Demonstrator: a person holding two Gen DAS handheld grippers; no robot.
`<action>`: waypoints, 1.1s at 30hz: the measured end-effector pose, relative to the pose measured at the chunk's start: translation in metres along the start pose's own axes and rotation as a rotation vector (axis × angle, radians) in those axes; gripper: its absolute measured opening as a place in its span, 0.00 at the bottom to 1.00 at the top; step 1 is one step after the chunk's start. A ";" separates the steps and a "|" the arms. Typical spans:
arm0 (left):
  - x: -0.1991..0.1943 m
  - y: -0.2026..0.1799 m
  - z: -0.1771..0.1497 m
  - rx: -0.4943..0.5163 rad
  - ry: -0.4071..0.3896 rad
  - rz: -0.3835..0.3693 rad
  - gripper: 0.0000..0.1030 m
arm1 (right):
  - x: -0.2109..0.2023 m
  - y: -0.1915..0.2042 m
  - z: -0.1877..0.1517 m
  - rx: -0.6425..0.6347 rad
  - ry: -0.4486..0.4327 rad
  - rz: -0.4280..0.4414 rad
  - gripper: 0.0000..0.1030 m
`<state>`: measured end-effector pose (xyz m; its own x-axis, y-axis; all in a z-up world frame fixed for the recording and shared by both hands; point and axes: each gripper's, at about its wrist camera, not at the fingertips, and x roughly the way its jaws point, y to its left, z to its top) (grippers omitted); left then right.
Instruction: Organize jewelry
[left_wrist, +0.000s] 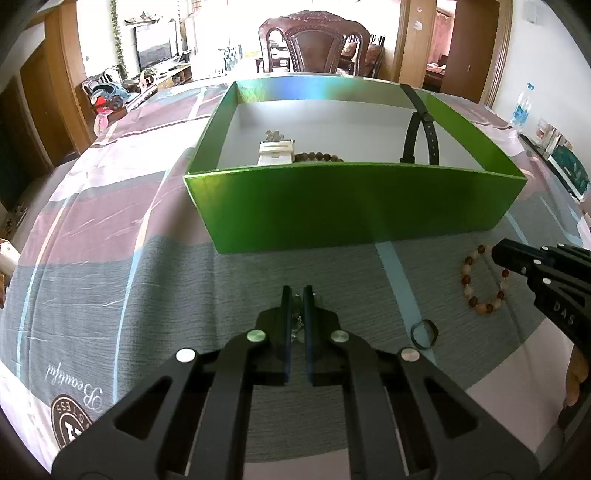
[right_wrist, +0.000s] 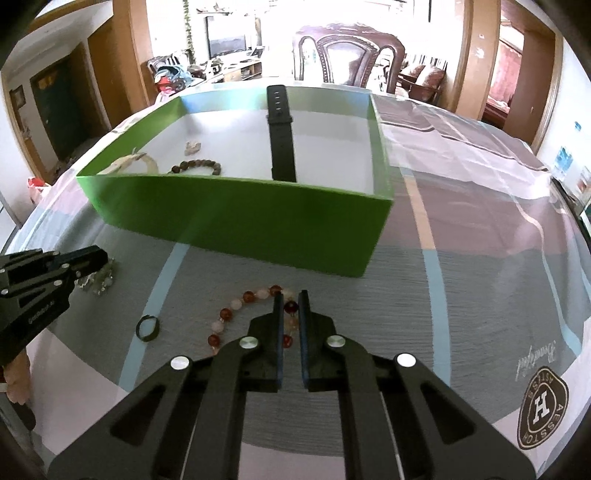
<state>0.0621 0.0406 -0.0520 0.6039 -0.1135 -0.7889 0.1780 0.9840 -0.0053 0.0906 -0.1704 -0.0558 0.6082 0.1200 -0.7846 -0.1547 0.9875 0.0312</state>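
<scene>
A green open box (left_wrist: 351, 206) (right_wrist: 240, 218) stands on the cloth-covered table. Inside lie a black watch strap (right_wrist: 281, 140), a brown bead bracelet (right_wrist: 195, 167) and a white bangle (right_wrist: 129, 162). In front of it, my left gripper (left_wrist: 297, 291) (right_wrist: 105, 258) is shut on a clear, silvery crystal bracelet (left_wrist: 297, 321) (right_wrist: 99, 282) that rests on the cloth. To its right, my right gripper (right_wrist: 291, 295) (left_wrist: 496, 249) is shut on a red-and-white bead bracelet (right_wrist: 225, 314) (left_wrist: 467, 280), pinching one red bead. A small black ring (left_wrist: 424, 334) (right_wrist: 147, 328) lies between the two grippers.
A dark wooden chair (left_wrist: 314, 40) stands behind the table's far edge. A water bottle (left_wrist: 521, 107) and some books (left_wrist: 565, 170) sit at the table's right side. A hand (left_wrist: 578, 376) holds the right gripper.
</scene>
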 end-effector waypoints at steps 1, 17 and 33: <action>-0.001 0.000 0.000 0.002 -0.001 -0.006 0.06 | 0.000 0.000 0.000 0.000 0.001 0.000 0.08; -0.001 -0.021 -0.006 0.085 0.003 -0.015 0.26 | 0.010 0.005 -0.003 -0.023 0.035 0.002 0.08; -0.006 -0.013 -0.004 0.045 -0.021 0.009 0.06 | 0.008 0.005 -0.005 -0.026 0.029 0.003 0.08</action>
<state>0.0531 0.0287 -0.0496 0.6216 -0.1081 -0.7759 0.2072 0.9779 0.0298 0.0901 -0.1647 -0.0650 0.5850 0.1191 -0.8023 -0.1766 0.9841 0.0173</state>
